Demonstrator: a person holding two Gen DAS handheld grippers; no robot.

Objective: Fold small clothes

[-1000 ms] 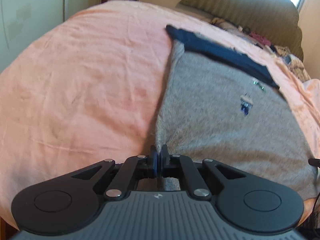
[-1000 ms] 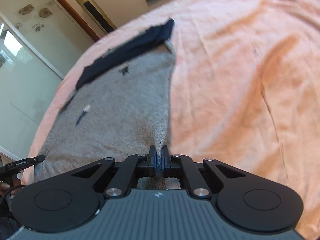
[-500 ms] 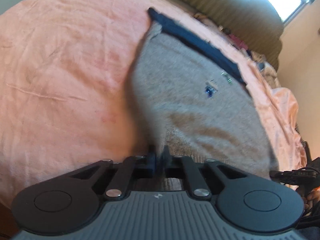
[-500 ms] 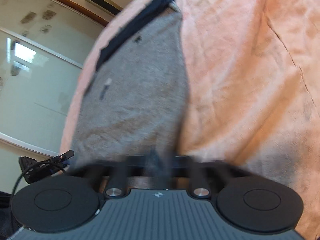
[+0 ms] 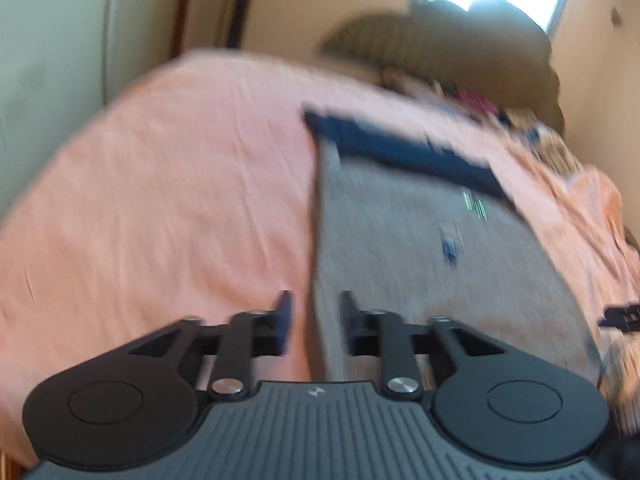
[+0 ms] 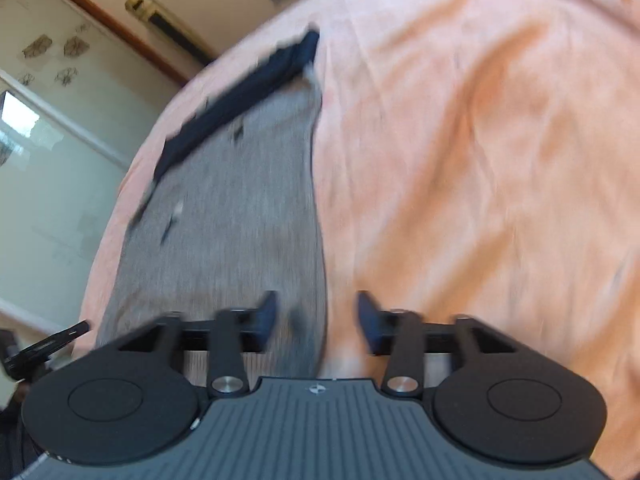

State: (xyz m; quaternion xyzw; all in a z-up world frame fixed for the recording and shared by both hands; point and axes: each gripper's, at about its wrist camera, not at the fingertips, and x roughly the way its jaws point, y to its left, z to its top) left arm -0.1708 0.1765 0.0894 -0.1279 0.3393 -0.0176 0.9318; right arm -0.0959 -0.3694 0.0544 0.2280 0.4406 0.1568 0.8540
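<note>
The bed (image 5: 160, 208), covered in a pink-orange sheet, fills both views, and the grey garment (image 5: 420, 264) with its dark navy band (image 5: 400, 148) lies spread flat on it. In the left wrist view the garment's left edge runs from the band down toward the camera; in the right wrist view its right edge does the same.

The left claw (image 5: 314, 316) points downward over the garment's near left corner. Its jaws are opening, and the garment's edge lies in the gap between the fingers (image 5: 284, 316) without either pad pressing on it. The right claw (image 6: 316, 316) tilts down over the near right corner; its jaws are opening too, wider, with the grey edge and some sheet between them and no grip.

Both views are smeared by motion. The small blue and green marks (image 5: 452, 246) on the garment cannot be read as anything. The far headboard (image 5: 440, 52) is dark against a bright window. The garment's near hem is cut off behind each claw's body. No readable writing shows.
</note>
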